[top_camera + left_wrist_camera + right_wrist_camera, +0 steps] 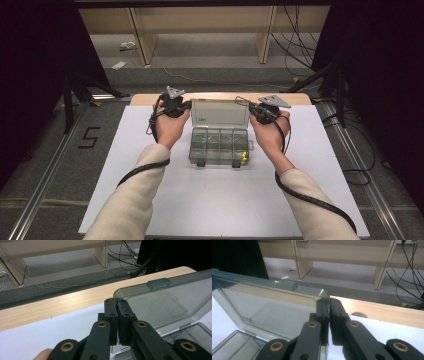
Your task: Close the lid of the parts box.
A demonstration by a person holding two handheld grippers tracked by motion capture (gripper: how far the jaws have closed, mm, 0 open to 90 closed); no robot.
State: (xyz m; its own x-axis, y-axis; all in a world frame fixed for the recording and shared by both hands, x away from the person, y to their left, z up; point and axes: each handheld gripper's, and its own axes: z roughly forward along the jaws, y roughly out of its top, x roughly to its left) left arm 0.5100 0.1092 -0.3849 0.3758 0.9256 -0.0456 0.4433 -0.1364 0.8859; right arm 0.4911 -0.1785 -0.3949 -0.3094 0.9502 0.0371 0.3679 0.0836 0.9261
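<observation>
Lid (220,113) stands upright, long axis spanning left-right between tools.

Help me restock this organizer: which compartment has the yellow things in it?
The front right compartment of the organizer box, nearest the right hand; the other compartments look empty.

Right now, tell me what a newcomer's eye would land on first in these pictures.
First, the clear compartment box at the middle of the white table, its lid raised upright. Next, both tongs pinching that lid's top corners: the left tongs on the left corner, the right tongs on the right. A small yellow item sits in the box's front right compartment.
</observation>
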